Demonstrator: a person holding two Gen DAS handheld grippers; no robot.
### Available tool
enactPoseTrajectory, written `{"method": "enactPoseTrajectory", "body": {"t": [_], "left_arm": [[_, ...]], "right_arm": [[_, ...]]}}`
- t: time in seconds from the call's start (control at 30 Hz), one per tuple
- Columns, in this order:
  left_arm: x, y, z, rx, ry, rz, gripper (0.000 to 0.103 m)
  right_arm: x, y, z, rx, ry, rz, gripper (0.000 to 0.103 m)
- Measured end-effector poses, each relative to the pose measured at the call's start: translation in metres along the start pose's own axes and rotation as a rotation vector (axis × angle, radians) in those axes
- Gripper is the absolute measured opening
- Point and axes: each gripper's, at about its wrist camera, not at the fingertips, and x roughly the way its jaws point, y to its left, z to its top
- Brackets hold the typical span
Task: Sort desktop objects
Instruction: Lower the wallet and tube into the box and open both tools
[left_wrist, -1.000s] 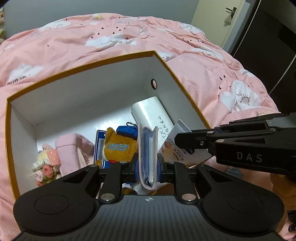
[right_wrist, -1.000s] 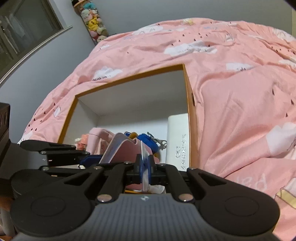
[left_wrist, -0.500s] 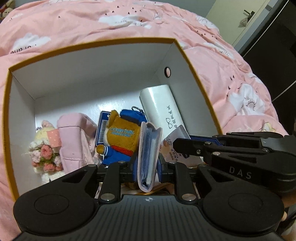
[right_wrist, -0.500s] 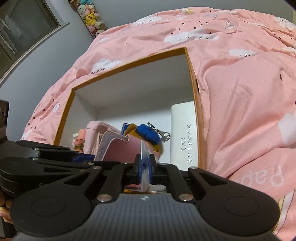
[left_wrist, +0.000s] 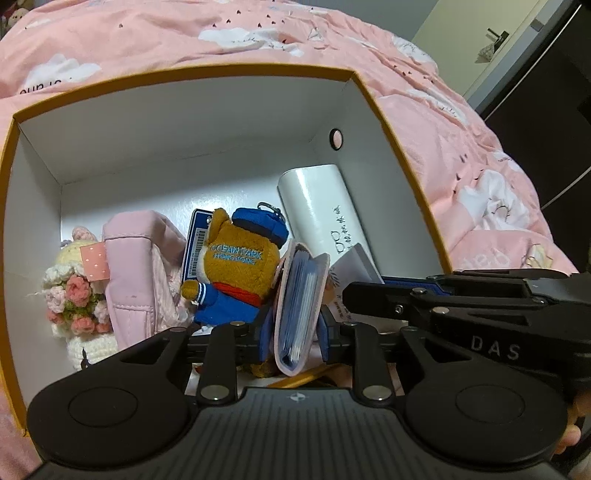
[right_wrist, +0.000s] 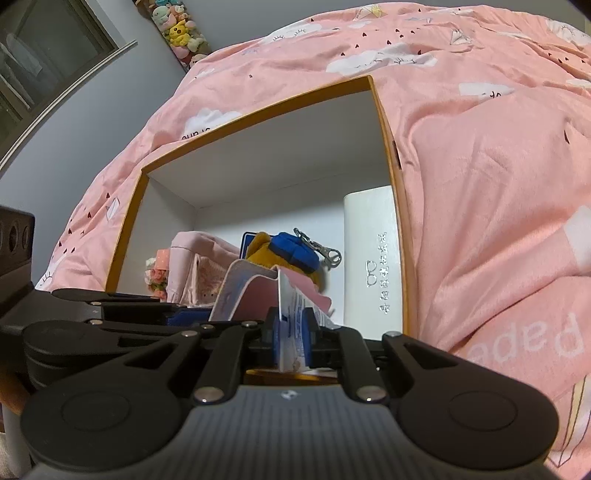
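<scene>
An orange-rimmed white box (left_wrist: 221, 72) (right_wrist: 258, 110) lies on a pink bedspread. My left gripper (left_wrist: 295, 332) reaches down into it. Its jaws are opening, and a pink card holder (left_wrist: 299, 295) (right_wrist: 243, 291) with blue sleeves leans loose between the pads. My right gripper (right_wrist: 293, 332) comes in from the right beside it. Its jaws are also opening, with a white printed sachet (right_wrist: 295, 306) (left_wrist: 354, 262) standing slack between them. Inside the box lie a brown plush bear (left_wrist: 236, 266), a white glasses case (left_wrist: 317, 206), a pink pouch (left_wrist: 129, 266) and a crochet doll (left_wrist: 74, 291).
The pink cloud-print bedspread (left_wrist: 443, 110) surrounds the box on all sides. A blue card (left_wrist: 195, 243) lies under the bear. The back half of the box floor is bare. A door (left_wrist: 498, 37) and dark furniture stand far right; stuffed toys (right_wrist: 177, 26) hang on the wall.
Both grippers have tipped further over the box, so more of its inside shows. The left jaws have widened and the card holder has fanned out and tilted. The right jaws have widened around the sachet.
</scene>
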Motion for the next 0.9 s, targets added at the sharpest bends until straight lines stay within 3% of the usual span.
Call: {"method": "enactPoseTrajectory", "body": {"t": [0.23,0.4,0.53,0.77,0.9], "left_arm": [[-0.021,-0.002,-0.007,0.003,-0.057,0.003,0.036],[-0.042,-0.011,-0.017,0.027,-0.159,0.057,0.037],[-0.057,-0.013,-0.024,0.026,-0.218,0.066,0.047],[-0.072,-0.017,-0.034,0.029,-0.287,0.097,0.049],[-0.078,-0.022,-0.04,0.049,-0.329,0.129,0.052]], "right_arm": [[-0.009,0.003,-0.001,-0.006,-0.027,0.01,0.02],[-0.021,0.009,-0.006,-0.036,-0.078,0.019,0.029],[-0.029,0.016,-0.008,-0.076,-0.118,0.003,0.032],[-0.043,0.028,-0.016,-0.145,-0.191,-0.076,0.054],[-0.05,0.031,-0.021,-0.157,-0.227,-0.105,0.06]]}}
